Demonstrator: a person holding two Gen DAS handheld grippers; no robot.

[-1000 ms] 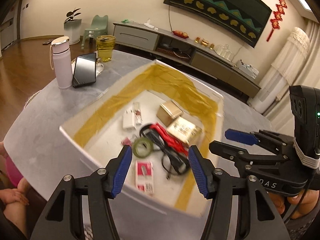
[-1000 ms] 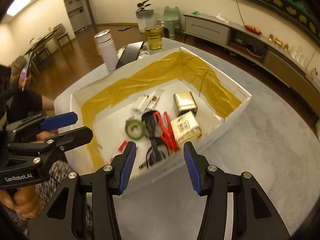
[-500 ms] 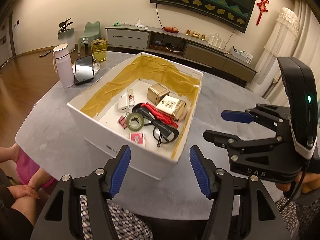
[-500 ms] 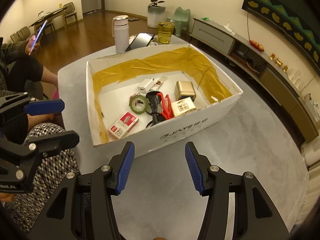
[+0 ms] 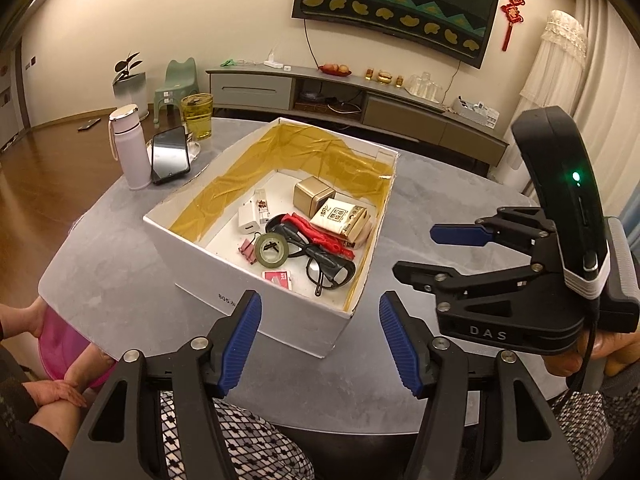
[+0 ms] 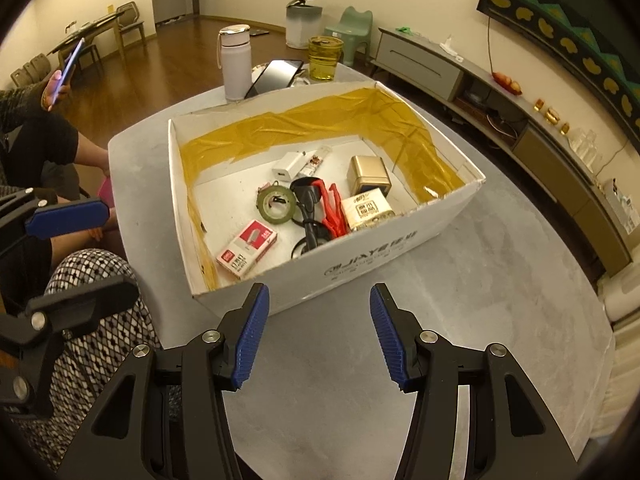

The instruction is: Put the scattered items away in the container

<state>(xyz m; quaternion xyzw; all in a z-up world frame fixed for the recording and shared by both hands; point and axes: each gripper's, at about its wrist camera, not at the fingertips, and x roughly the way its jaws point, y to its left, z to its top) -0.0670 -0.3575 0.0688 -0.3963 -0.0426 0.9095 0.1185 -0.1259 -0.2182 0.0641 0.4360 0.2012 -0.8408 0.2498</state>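
White box (image 6: 360,268) lined with yellow tape, centre frame; inside it a green tape roll (image 6: 276,205), black glasses (image 5: 326,264), a gold tin (image 6: 368,174); grey table (image 6: 500,288); blue-padded black grippers (image 6: 318,334) along the bottom

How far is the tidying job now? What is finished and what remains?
It looks nearly finished. The white box already holds the green tape roll, glasses, gold tin and staples box. Nothing is in hand: the left gripper and right gripper hang with jaws open and empty. No scattered small item shows on the grey table.
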